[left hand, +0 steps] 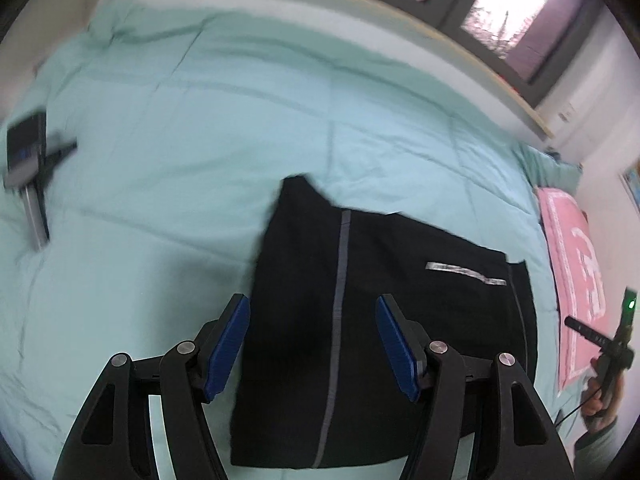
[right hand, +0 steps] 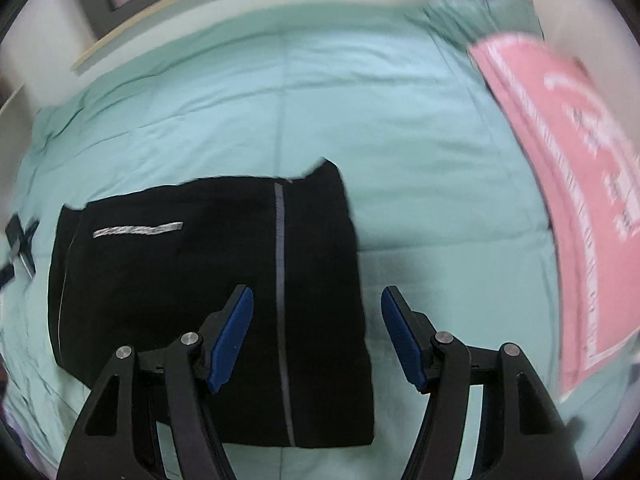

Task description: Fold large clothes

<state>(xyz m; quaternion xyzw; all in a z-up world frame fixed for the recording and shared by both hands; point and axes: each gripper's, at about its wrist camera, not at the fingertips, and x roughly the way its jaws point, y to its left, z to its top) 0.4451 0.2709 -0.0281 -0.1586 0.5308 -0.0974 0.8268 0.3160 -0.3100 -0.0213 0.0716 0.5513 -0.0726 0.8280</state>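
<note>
A black garment (left hand: 360, 320) with grey stripes and a silver bar lies folded into a rectangle on the mint-green bedspread (left hand: 180, 140). My left gripper (left hand: 313, 304) is open and empty, hovering over the garment's left part. The right wrist view shows the same garment (right hand: 180, 280) on the bedspread (right hand: 360, 100). My right gripper (right hand: 317, 296) is open and empty above the garment's right edge. The right gripper's handle (left hand: 612, 344), held by a hand, shows at the right edge of the left wrist view.
A pink cloth with white lettering (right hand: 568, 184) lies along the bed's right side, also in the left wrist view (left hand: 576, 292). A dark phone-like device (left hand: 28, 160) lies at the bed's left. A windowsill and windows (left hand: 520, 20) run behind the bed.
</note>
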